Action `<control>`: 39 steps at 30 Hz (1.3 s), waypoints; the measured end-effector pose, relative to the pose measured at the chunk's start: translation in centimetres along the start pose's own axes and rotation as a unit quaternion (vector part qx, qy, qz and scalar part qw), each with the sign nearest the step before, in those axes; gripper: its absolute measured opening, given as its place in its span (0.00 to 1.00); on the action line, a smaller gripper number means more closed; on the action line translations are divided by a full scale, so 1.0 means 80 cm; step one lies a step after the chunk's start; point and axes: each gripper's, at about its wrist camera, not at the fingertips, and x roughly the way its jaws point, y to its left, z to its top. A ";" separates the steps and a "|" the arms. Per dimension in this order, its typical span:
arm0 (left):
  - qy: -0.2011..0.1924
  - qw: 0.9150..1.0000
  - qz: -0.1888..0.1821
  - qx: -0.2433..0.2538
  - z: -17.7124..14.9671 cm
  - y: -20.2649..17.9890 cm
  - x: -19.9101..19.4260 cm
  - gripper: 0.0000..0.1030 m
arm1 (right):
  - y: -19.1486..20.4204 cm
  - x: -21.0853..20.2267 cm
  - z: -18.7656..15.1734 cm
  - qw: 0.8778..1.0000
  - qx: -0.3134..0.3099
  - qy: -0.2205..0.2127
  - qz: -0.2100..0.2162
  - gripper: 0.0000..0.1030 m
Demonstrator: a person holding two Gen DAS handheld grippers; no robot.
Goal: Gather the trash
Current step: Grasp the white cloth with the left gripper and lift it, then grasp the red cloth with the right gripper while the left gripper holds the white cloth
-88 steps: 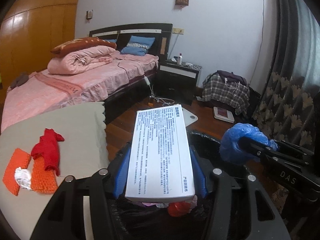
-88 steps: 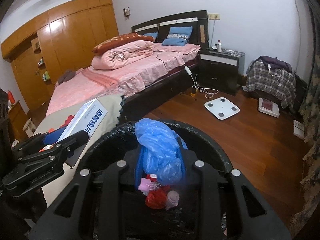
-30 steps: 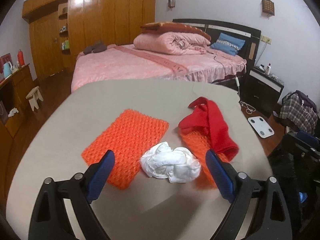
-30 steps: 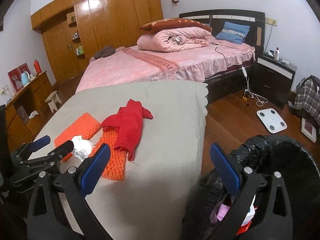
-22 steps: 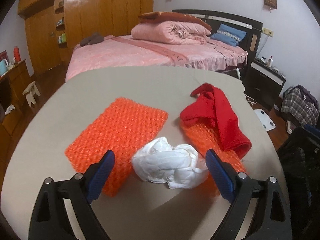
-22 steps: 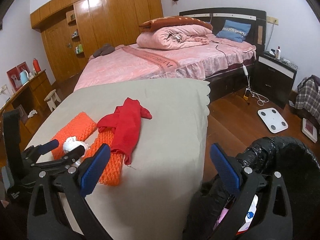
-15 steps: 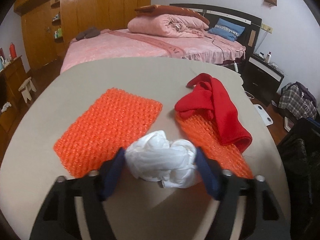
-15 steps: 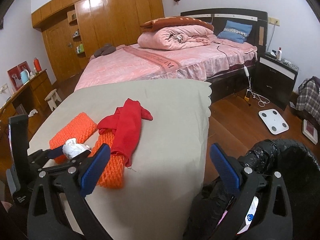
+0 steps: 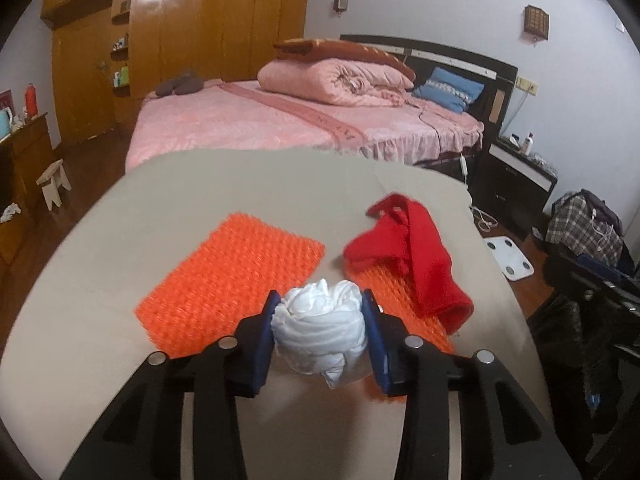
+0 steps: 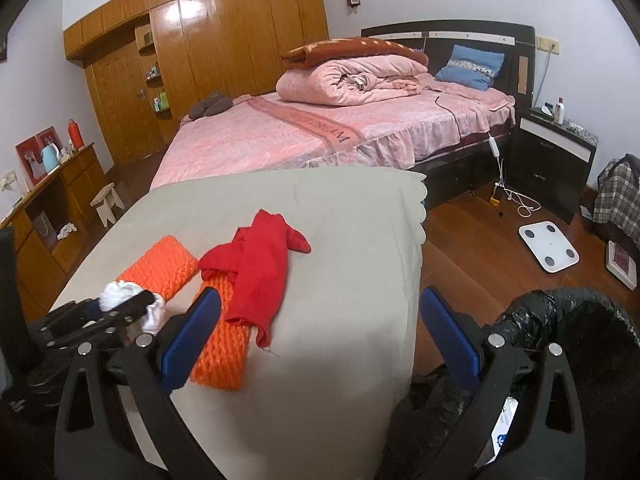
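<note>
Grey tablecloth [image 9: 200, 184]: our left gripper [image 9: 320, 320], just closing, clamps the white wad [image 9: 320, 330]; right gripper [image 10: 320, 340] gapes empty; soft wad may slip toward the bin [image 10: 580, 320] at 3 o'clock.

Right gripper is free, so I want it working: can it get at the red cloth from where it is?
Probably yes: the right gripper is open and empty, the red cloth lies uncovered just ahead, and the left gripper sits off to the side.

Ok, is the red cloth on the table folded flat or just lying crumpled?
Crumpled. The red cloth lies bunched and twisted, draped partly over an orange mesh pad on the table.
</note>
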 end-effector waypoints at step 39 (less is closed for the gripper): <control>-0.032 0.998 0.047 -0.011 0.046 0.054 0.023 0.39 | 0.055 0.118 0.039 0.994 -0.003 0.066 0.087 0.04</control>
